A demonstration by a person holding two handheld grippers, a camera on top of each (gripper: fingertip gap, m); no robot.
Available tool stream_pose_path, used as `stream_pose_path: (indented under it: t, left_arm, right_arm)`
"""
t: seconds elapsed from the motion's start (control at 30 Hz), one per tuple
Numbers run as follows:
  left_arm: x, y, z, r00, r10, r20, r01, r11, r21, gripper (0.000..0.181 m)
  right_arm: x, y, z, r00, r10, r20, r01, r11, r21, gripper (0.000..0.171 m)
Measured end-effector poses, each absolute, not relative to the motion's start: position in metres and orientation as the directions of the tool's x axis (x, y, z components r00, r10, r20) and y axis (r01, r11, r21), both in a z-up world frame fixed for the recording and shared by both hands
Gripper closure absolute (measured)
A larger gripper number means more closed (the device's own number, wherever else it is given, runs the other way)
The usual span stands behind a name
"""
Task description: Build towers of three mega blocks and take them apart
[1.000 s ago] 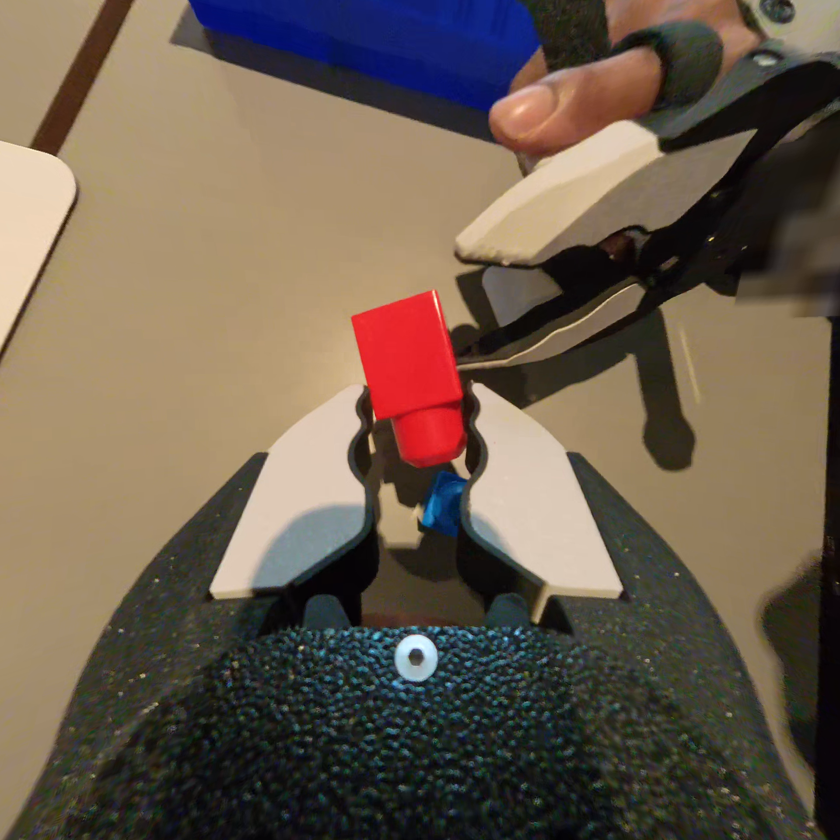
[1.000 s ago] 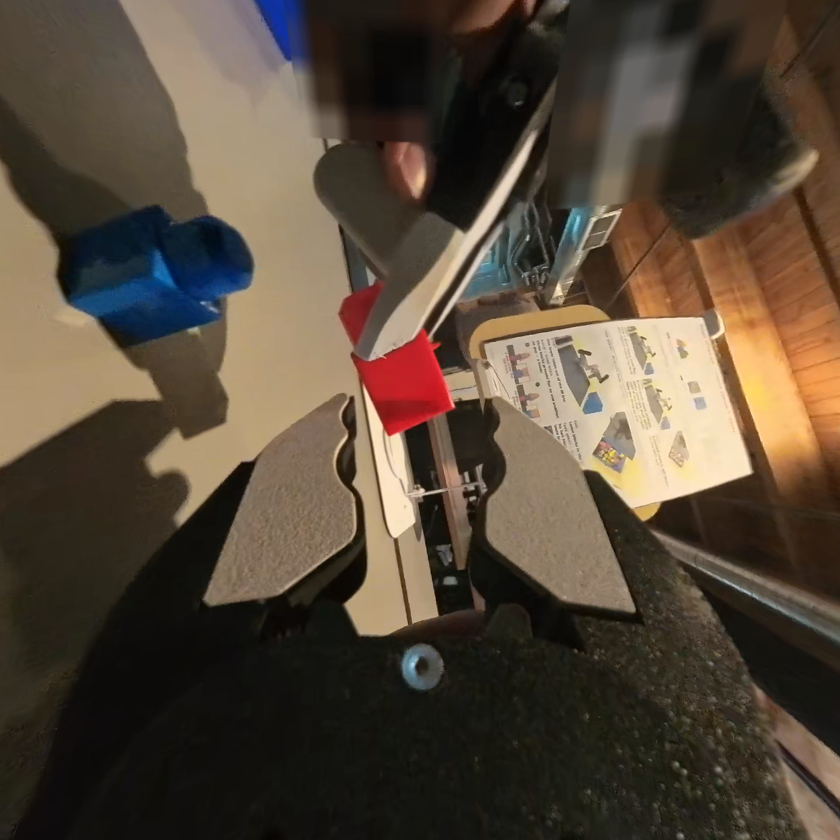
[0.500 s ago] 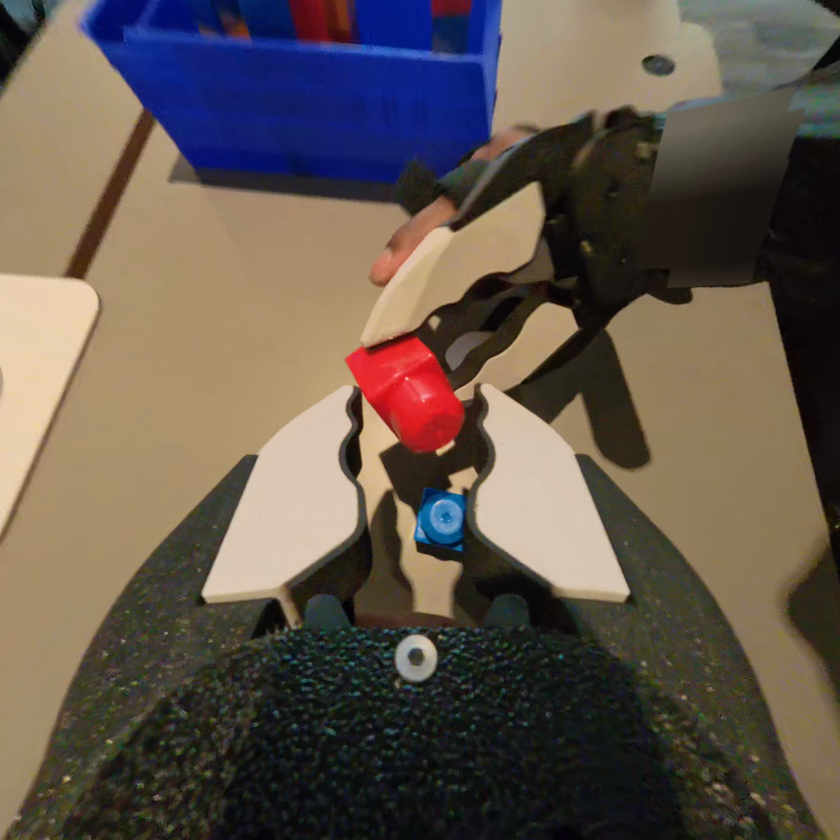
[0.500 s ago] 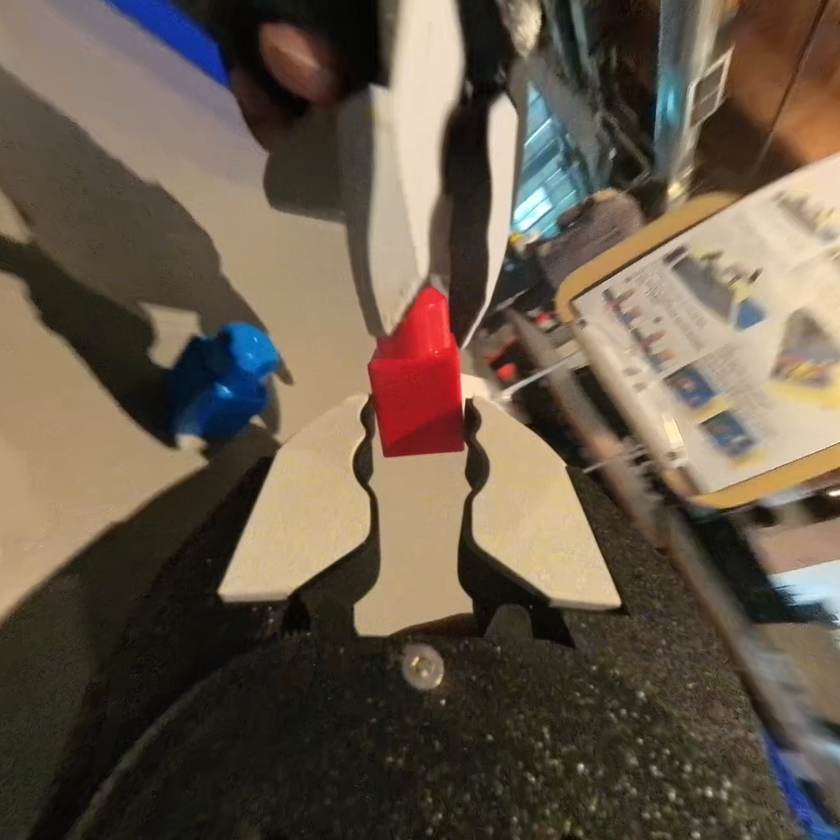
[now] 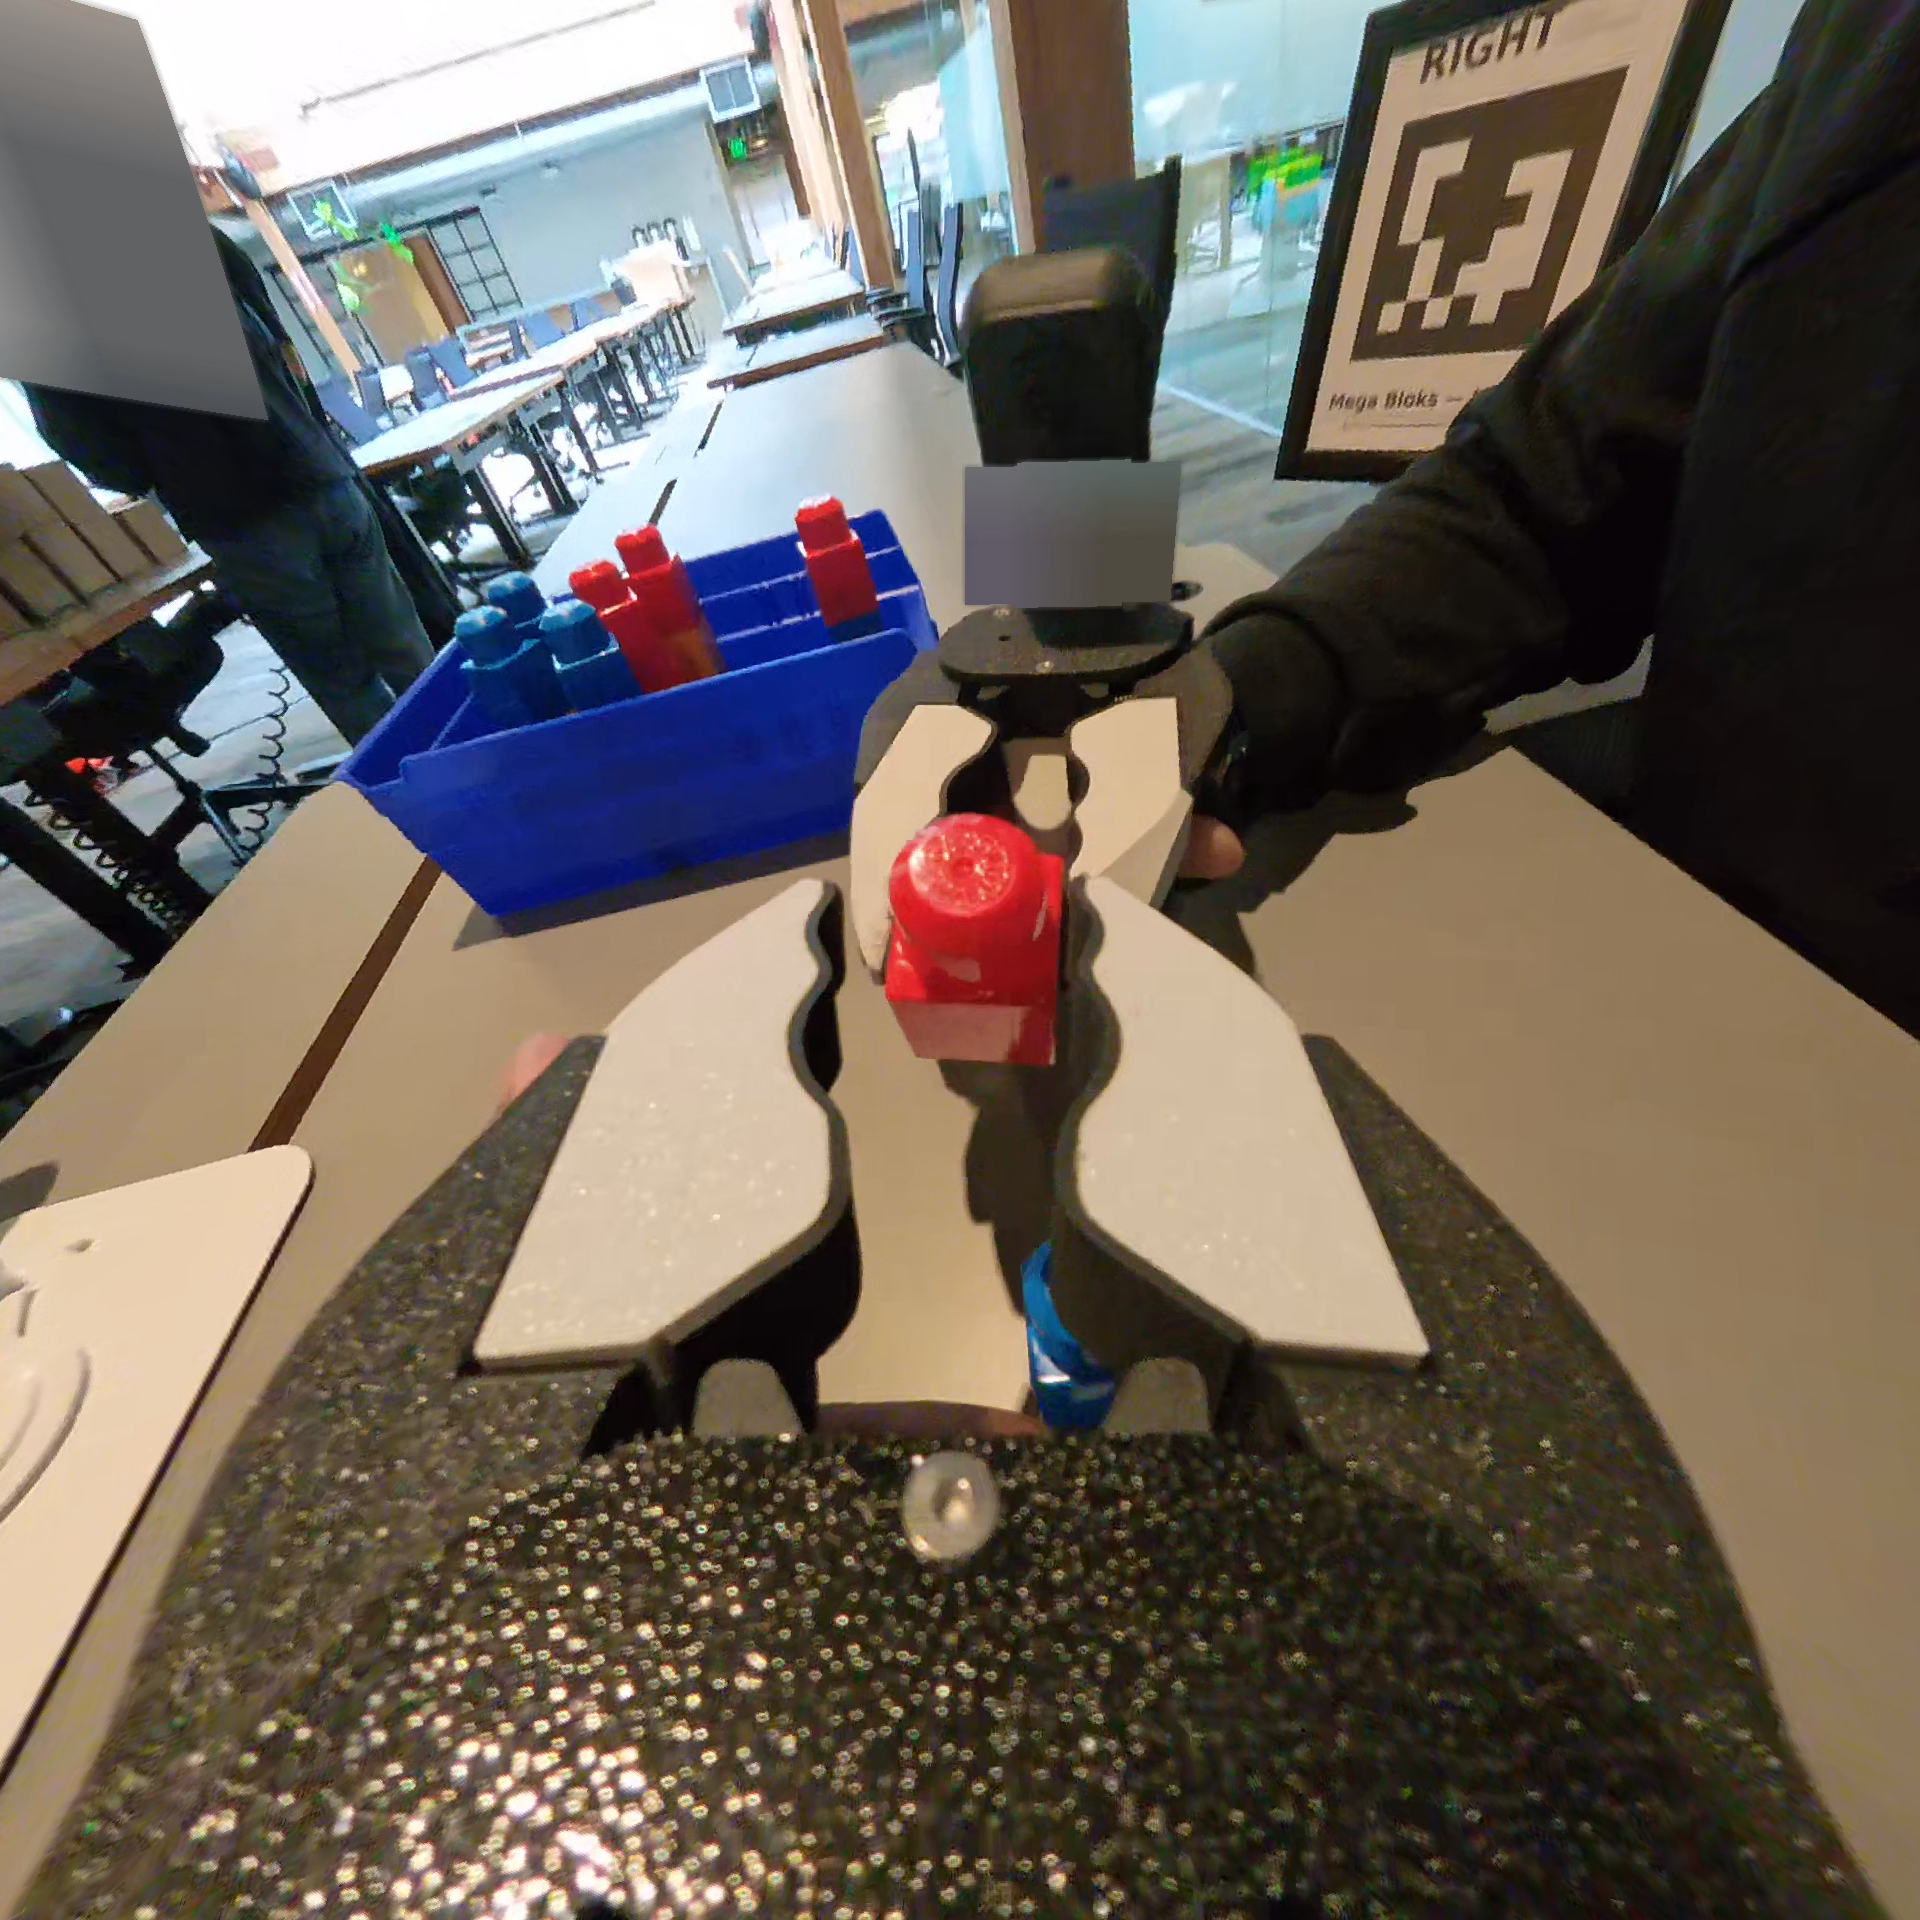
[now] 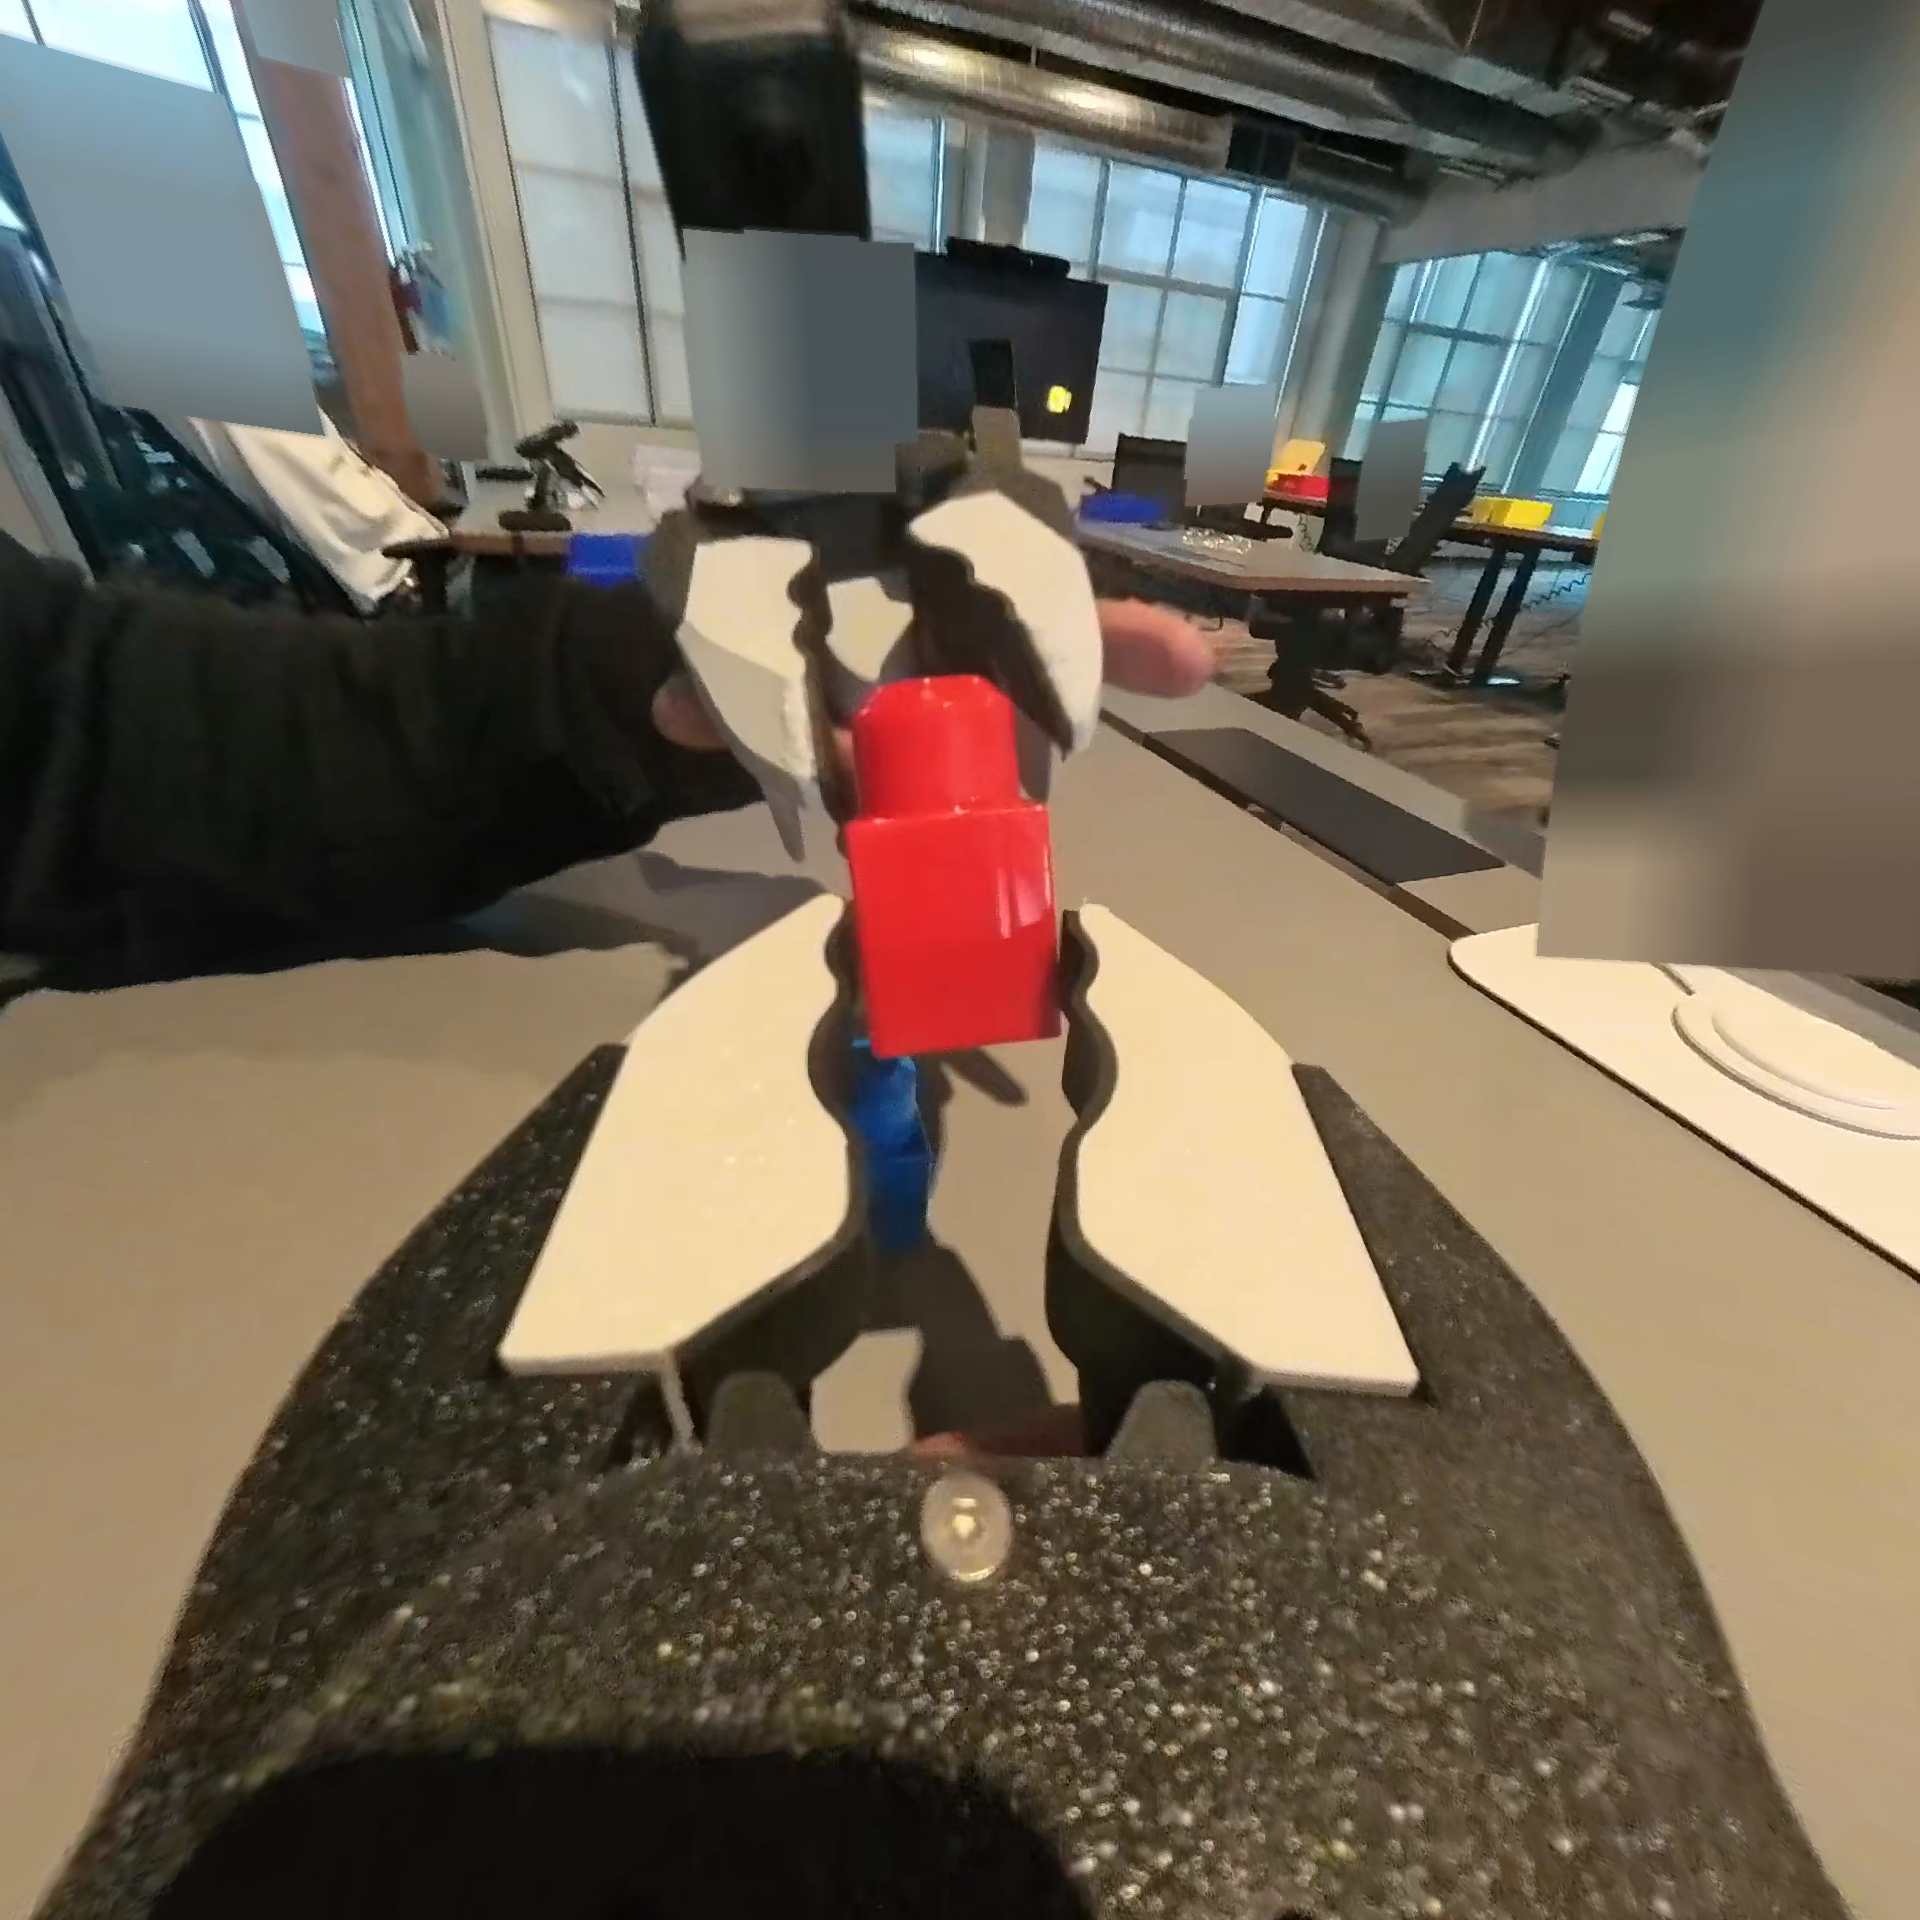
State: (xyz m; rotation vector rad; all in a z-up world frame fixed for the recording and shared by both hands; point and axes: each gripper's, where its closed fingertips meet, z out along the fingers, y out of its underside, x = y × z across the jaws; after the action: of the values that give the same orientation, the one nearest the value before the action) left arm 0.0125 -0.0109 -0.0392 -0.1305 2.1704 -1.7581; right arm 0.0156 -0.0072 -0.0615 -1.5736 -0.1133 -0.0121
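Note:
A red mega block (image 5: pixel 971 935) is held in the air, stud toward the left gripper. My right gripper (image 6: pixel 956 914) is shut on its square base (image 6: pixel 951 925). My left gripper (image 5: pixel 956 899) faces it from the other side, open, with its fingertips either side of the block and a gap at the left finger. In the right wrist view the left gripper (image 6: pixel 930 769) stands open around the stud. A blue block (image 6: pixel 888 1153) lies on the grey table below, also partly visible in the left wrist view (image 5: pixel 1060 1340).
A blue bin (image 5: pixel 644 769) with several red and blue blocks stands on the table beyond the grippers. A white board (image 5: pixel 135 1299) lies at the left table edge, also seen at the right of the right wrist view (image 6: pixel 1662 1039). A framed marker sign (image 5: pixel 1486 229) stands far right.
The red block passed from my left gripper to my right. The left jaws opened, the right jaws closed on the base. Both grippers tilted up from facing the table to level.

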Motion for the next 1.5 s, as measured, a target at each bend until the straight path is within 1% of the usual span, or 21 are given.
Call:
stream_pose_path:
  t: [0.13, 0.27, 0.43, 0.57, 0.73, 0.87, 0.97, 1.1, 1.2, 1.5]
  left_arm:
    - [0.016, -0.017, -0.042, -0.93, -0.292, -0.225, 0.165, 0.215, -0.963, 0.151]
    - [0.02, -0.019, -0.043, -0.926, -0.313, -0.21, 0.153, 0.198, -0.968, 0.153]
    - [0.022, -0.013, -0.045, -0.936, -0.324, -0.14, 0.086, 0.177, -0.98, 0.154]
    - [0.025, 0.006, -0.043, -0.918, -0.389, -0.071, 0.021, 0.131, -0.991, 0.154]
    - [0.011, 0.019, -0.062, -0.891, -0.453, -0.007, -0.077, 0.168, -0.983, 0.154]
    - [0.002, 0.021, -0.074, -0.873, -0.487, 0.025, -0.12, 0.166, -0.979, 0.154]
    - [-0.001, 0.021, -0.086, -0.859, -0.511, 0.015, -0.134, 0.195, -0.972, 0.154]
    - [-0.003, 0.019, -0.092, -0.846, -0.533, 0.016, -0.138, 0.189, -0.972, 0.154]
    - [-0.004, 0.018, -0.101, -0.836, -0.548, -0.015, -0.134, 0.231, -0.964, 0.154]
    - [-0.004, 0.017, -0.102, -0.834, -0.551, -0.023, -0.134, 0.242, -0.961, 0.154]
  right_arm:
    - [0.019, -0.008, -0.062, 0.996, 0.053, 0.074, 0.074, 0.0, -0.997, 0.134]
    - [0.023, -0.007, -0.067, 0.995, 0.03, 0.094, 0.095, -0.03, -0.995, 0.134]
    - [0.024, -0.005, -0.072, 0.993, 0.009, 0.12, 0.12, -0.064, -0.991, 0.134]
    - [0.024, -0.004, -0.079, 0.99, 0.012, 0.143, 0.143, -0.108, -0.984, 0.129]
    - [0.024, -0.001, -0.097, 0.974, 0.02, 0.226, 0.225, -0.203, -0.953, 0.127]
    - [0.021, 0.001, -0.103, 0.975, 0.041, 0.219, 0.223, -0.221, -0.95, 0.127]
    - [0.02, 0.001, -0.105, 0.975, 0.048, 0.218, 0.223, -0.228, -0.948, 0.126]
    - [0.017, 0.002, -0.109, 0.971, 0.063, 0.23, 0.238, -0.243, -0.94, 0.126]
    - [0.014, 0.003, -0.114, 0.968, 0.081, 0.238, 0.251, -0.258, -0.933, 0.126]
    - [0.0, 0.009, -0.114, 0.957, 0.118, 0.264, 0.285, -0.237, -0.929, 0.128]
